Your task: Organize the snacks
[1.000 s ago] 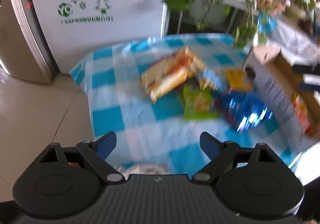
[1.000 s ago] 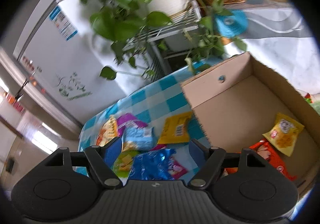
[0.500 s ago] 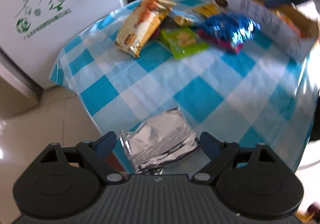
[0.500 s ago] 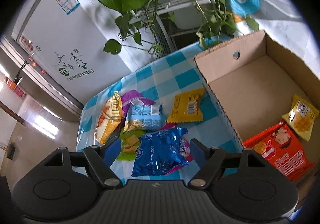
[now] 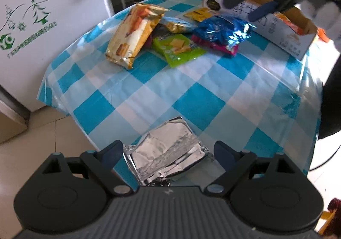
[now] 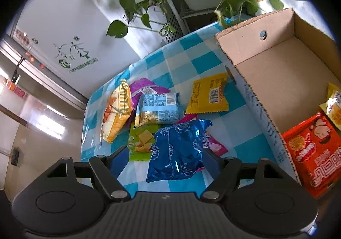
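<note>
Silver foil packet (image 5: 168, 151) lies at the bench (image 5: 223, 89) edge between the left gripper's (image 5: 169, 151) wide-open jaws, ungrasped. The right gripper (image 6: 165, 156), open and empty, hovers above the blue bag (image 6: 178, 149) beside the cardboard box (image 6: 264, 115). Next: lower, pinch, carry over.

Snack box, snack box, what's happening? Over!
Both tongs open: left around silver packet, right around blue bag. Cardboard box holds two packets. Path clear.
</note>
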Demonstrator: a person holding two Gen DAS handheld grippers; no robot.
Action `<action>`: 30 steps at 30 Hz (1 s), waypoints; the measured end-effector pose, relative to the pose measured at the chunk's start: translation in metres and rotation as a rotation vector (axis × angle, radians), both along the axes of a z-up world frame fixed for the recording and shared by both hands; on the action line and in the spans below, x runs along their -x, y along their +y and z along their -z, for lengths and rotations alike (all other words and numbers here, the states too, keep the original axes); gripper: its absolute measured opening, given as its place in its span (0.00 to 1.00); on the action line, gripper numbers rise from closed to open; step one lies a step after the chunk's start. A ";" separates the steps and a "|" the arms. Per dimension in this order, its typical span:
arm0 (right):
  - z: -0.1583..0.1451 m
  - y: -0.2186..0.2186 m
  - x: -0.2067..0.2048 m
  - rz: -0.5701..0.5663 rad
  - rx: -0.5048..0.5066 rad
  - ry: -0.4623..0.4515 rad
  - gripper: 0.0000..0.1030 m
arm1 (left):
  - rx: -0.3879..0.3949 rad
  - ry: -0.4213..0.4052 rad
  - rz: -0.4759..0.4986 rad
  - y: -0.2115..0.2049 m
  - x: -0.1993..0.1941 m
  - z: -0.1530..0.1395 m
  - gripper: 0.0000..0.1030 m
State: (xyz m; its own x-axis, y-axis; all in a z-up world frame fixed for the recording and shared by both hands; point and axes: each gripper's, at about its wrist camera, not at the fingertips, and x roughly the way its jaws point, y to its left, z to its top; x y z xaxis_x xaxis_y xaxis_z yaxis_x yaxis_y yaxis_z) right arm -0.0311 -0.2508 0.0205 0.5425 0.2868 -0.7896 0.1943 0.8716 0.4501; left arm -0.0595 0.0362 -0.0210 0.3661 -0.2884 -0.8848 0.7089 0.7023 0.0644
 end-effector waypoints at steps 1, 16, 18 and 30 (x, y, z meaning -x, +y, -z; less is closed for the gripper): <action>0.002 0.002 -0.003 -0.003 0.012 0.007 0.79 | -0.010 0.007 0.012 -0.001 0.000 0.002 0.89; 0.027 0.034 -0.032 -0.102 0.220 0.088 0.78 | -0.048 -0.048 0.126 -0.013 0.002 0.015 0.91; 0.029 0.035 -0.032 -0.111 0.233 0.089 0.74 | -0.028 -0.053 0.110 -0.015 0.000 0.014 0.89; 0.022 0.045 -0.020 -0.264 0.268 0.009 0.67 | 0.115 -0.051 -0.004 -0.024 -0.013 0.002 0.74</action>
State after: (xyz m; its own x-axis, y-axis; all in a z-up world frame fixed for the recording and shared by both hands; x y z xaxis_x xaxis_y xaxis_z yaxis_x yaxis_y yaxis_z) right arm -0.0108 -0.2063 -0.0020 0.4703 0.1988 -0.8599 -0.0499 0.9787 0.1990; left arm -0.0462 0.0124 -0.0235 0.4111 -0.3853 -0.8262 0.7038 0.7101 0.0191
